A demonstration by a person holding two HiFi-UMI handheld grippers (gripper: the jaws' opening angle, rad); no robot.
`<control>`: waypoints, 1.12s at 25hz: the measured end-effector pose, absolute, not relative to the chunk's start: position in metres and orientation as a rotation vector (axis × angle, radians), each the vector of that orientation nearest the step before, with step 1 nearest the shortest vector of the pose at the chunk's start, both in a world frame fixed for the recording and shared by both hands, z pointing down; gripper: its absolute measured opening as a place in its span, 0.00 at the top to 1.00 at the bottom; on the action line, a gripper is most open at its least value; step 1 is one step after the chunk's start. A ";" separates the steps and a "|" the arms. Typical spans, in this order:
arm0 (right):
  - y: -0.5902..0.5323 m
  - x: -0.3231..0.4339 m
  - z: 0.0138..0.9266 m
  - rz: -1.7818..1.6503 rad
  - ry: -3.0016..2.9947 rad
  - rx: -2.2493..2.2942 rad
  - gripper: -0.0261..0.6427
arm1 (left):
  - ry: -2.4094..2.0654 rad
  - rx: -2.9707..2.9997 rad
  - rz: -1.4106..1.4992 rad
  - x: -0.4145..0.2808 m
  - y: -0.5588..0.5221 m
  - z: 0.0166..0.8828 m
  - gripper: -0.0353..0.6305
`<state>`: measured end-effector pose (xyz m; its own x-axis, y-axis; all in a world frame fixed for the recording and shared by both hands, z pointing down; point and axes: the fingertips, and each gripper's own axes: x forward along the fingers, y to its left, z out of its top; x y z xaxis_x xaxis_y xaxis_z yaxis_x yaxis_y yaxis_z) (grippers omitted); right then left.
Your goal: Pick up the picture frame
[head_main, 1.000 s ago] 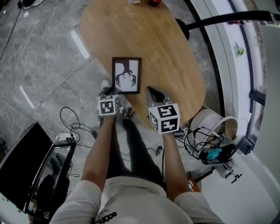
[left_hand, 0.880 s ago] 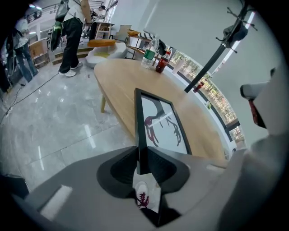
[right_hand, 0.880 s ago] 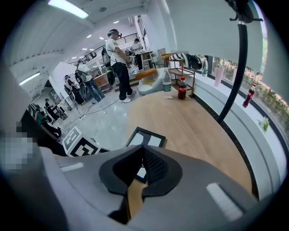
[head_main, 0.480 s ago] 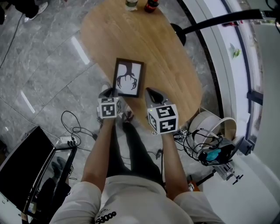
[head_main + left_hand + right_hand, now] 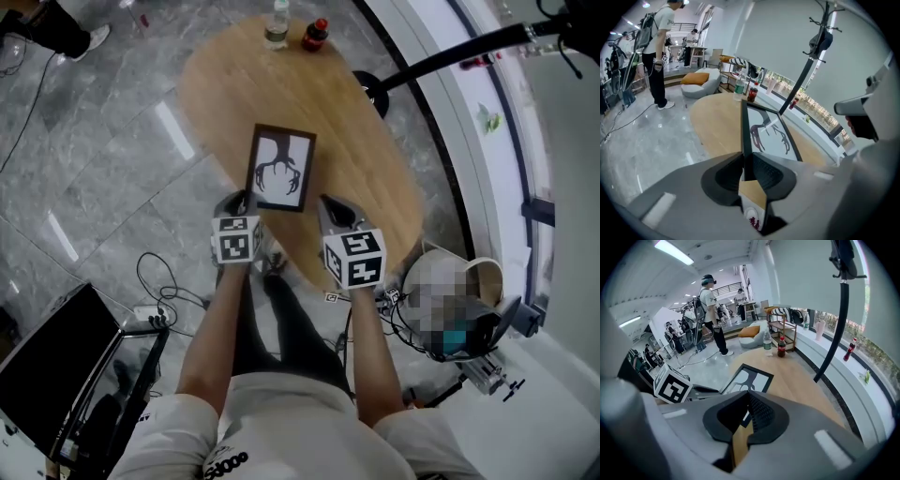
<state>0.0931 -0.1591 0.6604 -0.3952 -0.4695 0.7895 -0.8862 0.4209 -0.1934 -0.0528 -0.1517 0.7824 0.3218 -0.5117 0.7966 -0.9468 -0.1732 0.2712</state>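
Nearest the person, a tangle of cables point(image 5: 157, 279) and a black screen point(image 5: 58, 358) lie on the grey stone floor point(image 5: 84, 150), off to the left gripper's side. Both forearms reach out side by side toward the near end of an oval wooden table point(image 5: 361, 155). The left gripper point(image 5: 240, 202) is clamped on the picture frame point(image 5: 280, 168), pinching its dark border at the near left corner. The frame juts out away from the jaws, over the table's near end, its antler-like print facing up. Just to the frame's right, the right gripper point(image 5: 330, 208) hangs with its jaws closed together and nothing between them, close beside the frame's near right corner but apart from it. Nothing stands between either gripper and the frame. At the table's far end a water bottle point(image 5: 275, 26) and a dark soda bottle point(image 5: 313, 36) stand near each other. A black pole point(image 5: 441, 58) slants across beyond the table's right edge.
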 end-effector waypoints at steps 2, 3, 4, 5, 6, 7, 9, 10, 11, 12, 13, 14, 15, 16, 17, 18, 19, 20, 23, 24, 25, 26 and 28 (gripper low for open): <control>-0.165 0.098 0.647 0.809 -2.035 1.172 0.96 | -1.326 1.847 0.682 -0.053 -0.161 0.762 0.83; -0.167 0.100 0.640 0.804 -2.040 1.186 0.96 | -1.339 1.864 0.671 -0.054 -0.165 0.752 0.83; -0.170 0.102 0.632 0.799 -2.046 1.199 0.96 | -1.351 1.882 0.660 -0.054 -0.170 0.741 0.83; -0.173 0.104 0.624 0.793 -2.054 1.210 0.95 | -1.363 1.900 0.648 -0.054 -0.175 0.729 0.83; -0.177 0.106 0.615 0.785 -2.065 1.220 0.95 | -1.373 1.918 0.633 -0.054 -0.181 0.716 0.83; -0.182 0.107 0.605 0.774 -2.079 1.229 0.95 | -1.383 1.936 0.617 -0.054 -0.187 0.703 0.83; -0.191 0.108 0.583 0.740 -2.110 1.245 0.96 | -1.401 1.964 0.587 -0.054 -0.198 0.679 0.83; -0.195 0.109 0.571 0.719 -2.122 1.253 0.96 | -1.411 1.979 0.572 -0.055 -0.204 0.666 0.83; -0.199 0.110 0.559 0.696 -2.134 1.261 0.95 | -1.421 1.996 0.556 -0.055 -0.209 0.653 0.83; -0.203 0.110 0.546 0.672 -2.145 1.270 0.96 | -1.433 2.013 0.540 -0.056 -0.215 0.640 0.83; -0.207 0.110 0.534 0.648 -2.157 1.278 0.96 | -1.447 2.031 0.523 -0.058 -0.221 0.626 0.83; -0.210 0.110 0.522 0.624 -2.167 1.287 0.95 | -1.462 2.049 0.507 -0.059 -0.227 0.613 0.83; -0.214 0.110 0.510 0.601 -2.178 1.296 0.96 | -1.478 2.067 0.494 -0.061 -0.232 0.601 0.83; -0.217 0.111 0.499 0.582 -2.188 1.307 0.95 | -1.494 2.083 0.482 -0.063 -0.238 0.589 0.83; -0.221 0.112 0.488 0.565 -2.198 1.320 0.95 | -1.510 2.097 0.469 -0.064 -0.243 0.577 0.83; -0.224 0.113 0.478 0.550 -2.209 1.332 0.95 | -1.525 2.112 0.452 -0.066 -0.247 0.565 0.83; -0.227 0.113 0.468 0.536 -2.219 1.344 0.95 | -1.541 2.126 0.431 -0.069 -0.251 0.553 0.83; -0.229 0.113 0.459 0.521 -2.230 1.353 0.95 | -1.557 2.140 0.409 -0.071 -0.253 0.541 0.83; -0.233 0.110 0.433 0.477 -2.258 1.368 0.95 | -1.602 2.183 0.361 -0.078 -0.257 0.503 0.84; -0.234 0.110 0.425 0.461 -2.267 1.372 0.95 | -1.616 2.197 0.348 -0.079 -0.258 0.492 0.84; -0.236 0.110 0.416 0.444 -2.277 1.376 0.95 | -1.628 2.212 0.330 -0.079 -0.259 0.479 0.84; -0.238 0.109 0.407 0.428 -2.287 1.380 0.95 | -1.640 2.225 0.308 -0.079 -0.260 0.467 0.84; -0.240 0.108 0.389 0.394 -2.309 1.386 0.95 | -1.665 2.246 0.264 -0.082 -0.261 0.442 0.84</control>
